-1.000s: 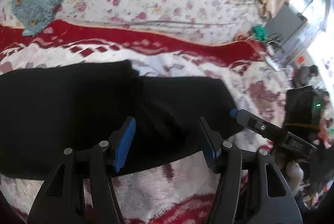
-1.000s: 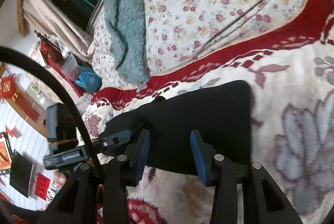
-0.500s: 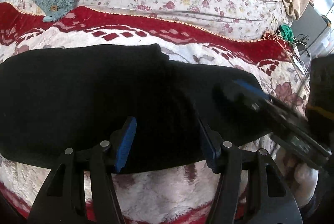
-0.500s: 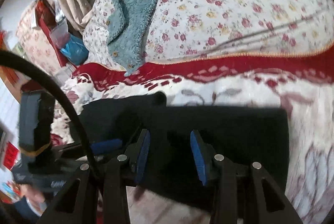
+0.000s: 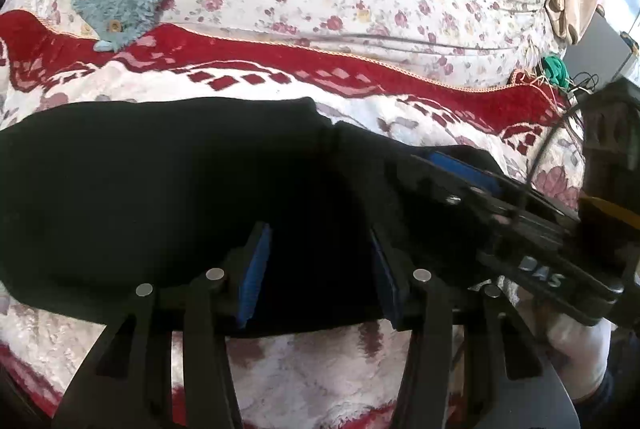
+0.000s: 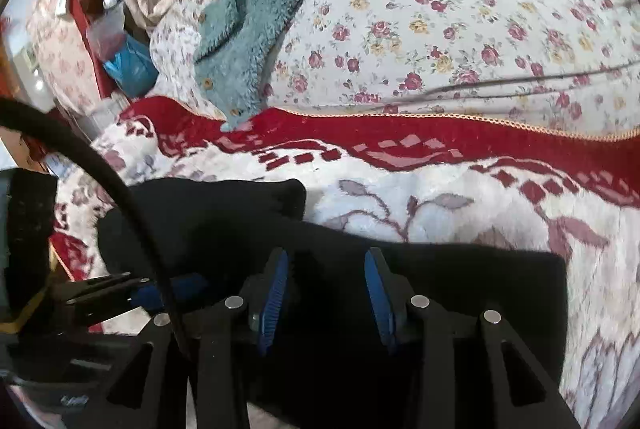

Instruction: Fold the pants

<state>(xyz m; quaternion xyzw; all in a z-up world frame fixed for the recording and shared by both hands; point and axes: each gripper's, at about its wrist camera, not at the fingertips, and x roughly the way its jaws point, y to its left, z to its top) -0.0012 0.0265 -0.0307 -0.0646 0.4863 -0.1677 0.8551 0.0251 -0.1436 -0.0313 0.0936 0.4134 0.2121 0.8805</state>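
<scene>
**Both grippers now at the near edge of the pants; left jaws narrowing**

Since the earlier frames, the right gripper has swung across from the right-hand end of the black pants and now sits over their middle, close beside the left gripper. In the left wrist view its blue-padded finger enters at 3 o'clock and lies over the cloth. The left gripper has kept its station but its jaws have just been closing. Black cloth lies in the gap between its fingers; whether the pads press on it cannot be told, as the dark fabric hides the contact.

The right gripper's fingers stand apart at a moderate gap with cloth under them; a clamp there cannot be confirmed either.

The pants lie flat as a long dark band across the red-and-white blanket, already doubled to judge from the stepped upper edge at 12 o'clock. The near hem runs just in front of both grippers.

Judgement: the paired position at the near edge suggests preparation for a further fold, lifting that edge over. The grip is not yet verified.

Containers: none are in view. A teal fleece garment rests on the floral quilt at 11 o'clock, well apart from the work.
</scene>
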